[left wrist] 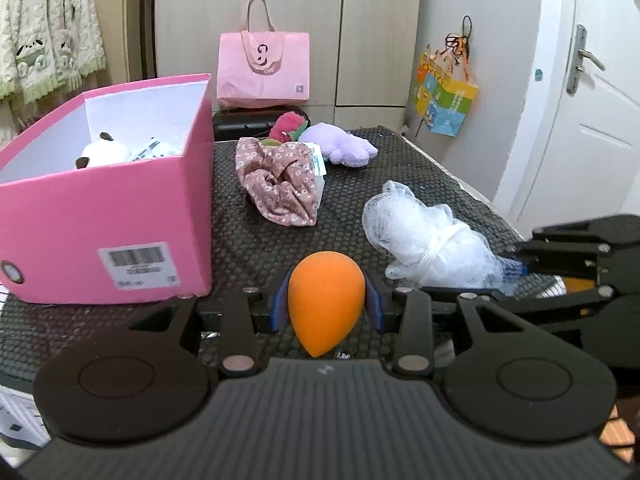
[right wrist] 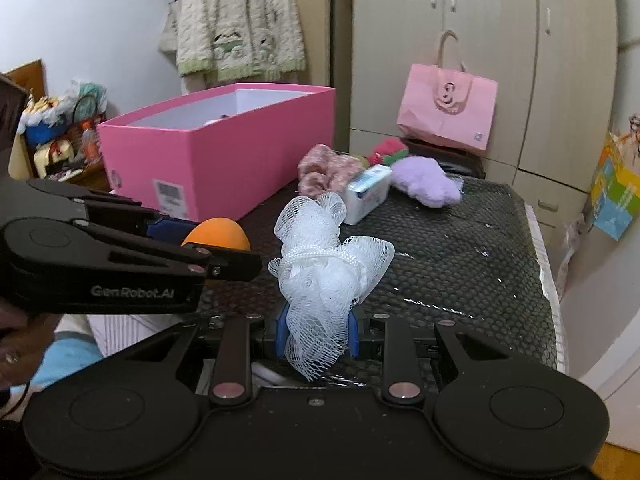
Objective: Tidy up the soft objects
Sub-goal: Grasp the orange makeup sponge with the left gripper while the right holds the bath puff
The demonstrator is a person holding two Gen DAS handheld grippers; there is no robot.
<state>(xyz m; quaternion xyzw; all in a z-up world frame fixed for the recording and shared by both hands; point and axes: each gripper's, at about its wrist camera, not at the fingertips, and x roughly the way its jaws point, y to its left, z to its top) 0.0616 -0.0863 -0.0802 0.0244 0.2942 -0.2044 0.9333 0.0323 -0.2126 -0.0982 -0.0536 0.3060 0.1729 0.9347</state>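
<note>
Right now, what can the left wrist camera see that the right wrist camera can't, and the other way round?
Only the left wrist view shows the white door with its handle, and a white plush toy lying inside the pink box. Only the right wrist view shows the cluttered basket by the wall and the blue-and-white packet clearly. Both show the orange sponge held in the left gripper, the white mesh puff held in the right gripper, the purple plush and the pink bag.
</note>
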